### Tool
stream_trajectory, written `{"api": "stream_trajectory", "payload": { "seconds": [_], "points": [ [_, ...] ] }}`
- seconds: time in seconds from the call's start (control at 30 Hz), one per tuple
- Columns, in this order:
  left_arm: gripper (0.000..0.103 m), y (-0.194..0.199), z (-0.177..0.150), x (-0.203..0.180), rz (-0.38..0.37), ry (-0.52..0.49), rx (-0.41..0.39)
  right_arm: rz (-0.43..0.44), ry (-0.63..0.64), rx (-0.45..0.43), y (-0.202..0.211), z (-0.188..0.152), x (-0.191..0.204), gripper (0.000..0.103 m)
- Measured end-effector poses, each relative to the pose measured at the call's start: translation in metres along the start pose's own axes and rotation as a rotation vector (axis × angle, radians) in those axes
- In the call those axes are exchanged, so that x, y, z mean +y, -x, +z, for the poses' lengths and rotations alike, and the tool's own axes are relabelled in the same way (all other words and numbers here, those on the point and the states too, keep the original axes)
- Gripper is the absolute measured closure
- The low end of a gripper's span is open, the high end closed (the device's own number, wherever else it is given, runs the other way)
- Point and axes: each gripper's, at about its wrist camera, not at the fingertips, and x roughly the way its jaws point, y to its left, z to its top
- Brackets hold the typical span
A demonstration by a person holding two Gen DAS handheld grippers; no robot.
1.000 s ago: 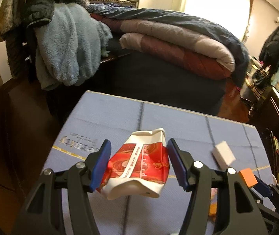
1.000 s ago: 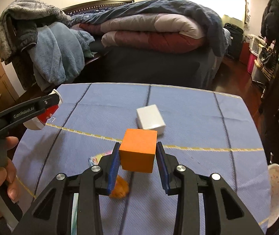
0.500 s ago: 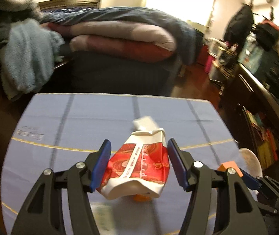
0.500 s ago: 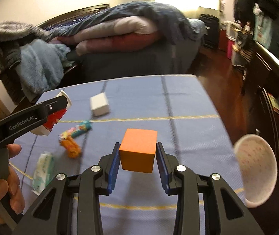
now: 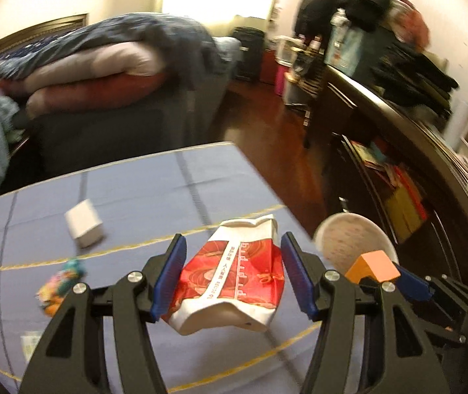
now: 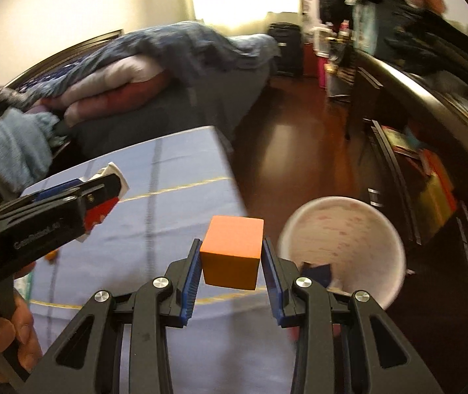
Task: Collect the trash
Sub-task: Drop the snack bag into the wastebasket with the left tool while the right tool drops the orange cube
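Observation:
My left gripper (image 5: 232, 275) is shut on a red and white crumpled carton (image 5: 234, 279) and holds it above the blue table (image 5: 142, 193). My right gripper (image 6: 230, 262) is shut on an orange block (image 6: 232, 254) near the table's right edge; it also shows in the left wrist view (image 5: 373, 267). A white trash bin (image 6: 342, 239) with dark scraps inside stands on the floor just right of the table, close to the orange block, and also shows in the left wrist view (image 5: 349, 236).
A white box (image 5: 83, 223), a colourful wrapper (image 5: 60, 282) and a tissue pack (image 5: 29, 344) lie on the table. A bed with piled quilts (image 5: 102, 65) stands behind. A dark cabinet (image 6: 431, 164) runs along the right, with wooden floor (image 6: 293, 138) between.
Both grippers have swung right with their loads. The bin has come closer and larger in both views. The white box and wrapper have slid to the left.

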Motion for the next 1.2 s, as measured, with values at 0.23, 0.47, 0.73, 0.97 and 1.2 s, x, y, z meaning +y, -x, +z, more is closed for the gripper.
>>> {"api": "stream_trajectory", "payload": {
  "seconds": [0.23,0.47,0.73,0.97,1.2],
  "points": [
    [0.043,-0.02,0.001,-0.065,-0.077,-0.097,0.021,-0.103,-0.085,-0.006,0.005,-0.005,-0.065,0.067],
    [0.043,-0.042,0.007,-0.108,-0.127,-0.158,0.039,-0.153,-0.126,-0.009,0.003,-0.007,-0.1,0.066],
    [0.043,-0.073,0.009,-0.146,-0.192,-0.202,0.089,-0.168,-0.167,0.005,-0.012,-0.011,-0.13,0.066],
    [0.042,-0.104,0.011,-0.169,-0.242,-0.21,0.134,-0.159,-0.245,0.042,-0.036,-0.018,-0.161,0.066],
    [0.043,-0.141,0.009,-0.186,-0.281,-0.218,0.198,-0.178,-0.27,0.052,-0.062,-0.024,-0.177,0.066]
  ]
}}
